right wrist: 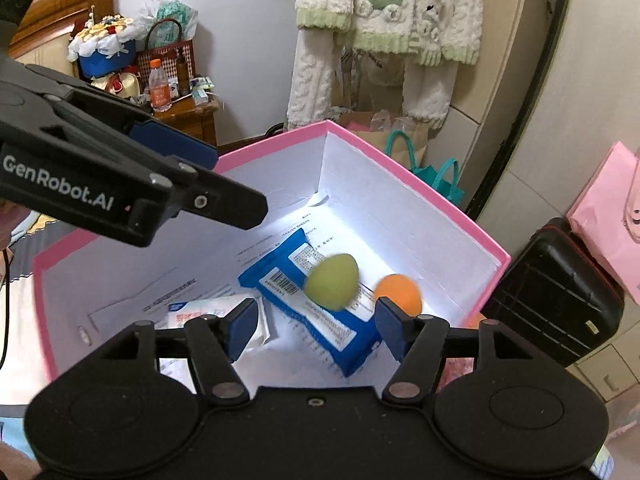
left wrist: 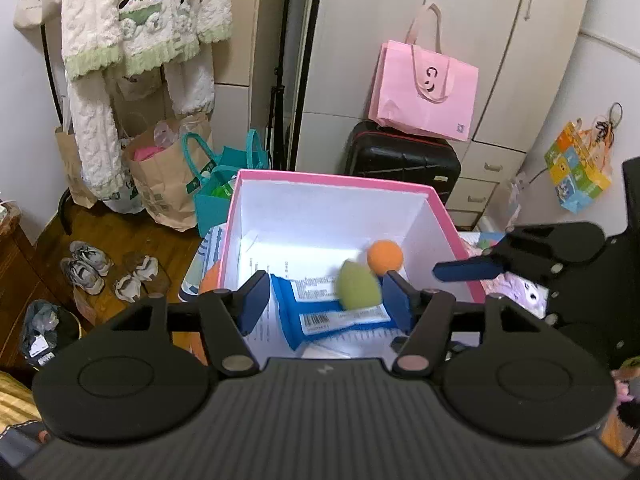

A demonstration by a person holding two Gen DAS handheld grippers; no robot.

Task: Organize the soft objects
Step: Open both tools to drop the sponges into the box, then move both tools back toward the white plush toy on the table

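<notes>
A lived-in bedroom at home. At upper left of the left wrist view a fleecy cream-and-green garment (left wrist: 136,28) hangs above paper shopping bags (left wrist: 168,176) and trainers (left wrist: 86,266) on a wooden floor (left wrist: 120,236). Pale wardrobe doors (left wrist: 460,40) fill the upper right, with a black suitcase (left wrist: 404,154) below them (a pink tote (left wrist: 424,88) sits on top). The right wrist view shows a cluttered wooden bedside cabinet (right wrist: 196,118) and headboard (right wrist: 64,0) at upper left.

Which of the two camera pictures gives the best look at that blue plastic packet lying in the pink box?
The right wrist view: the blue plastic packet shows nearly whole, barcode label readable, only partly covered by the green egg-shaped sponge. In the left wrist view the packet is partly hidden behind the sponge and that gripper's fingers.
</notes>
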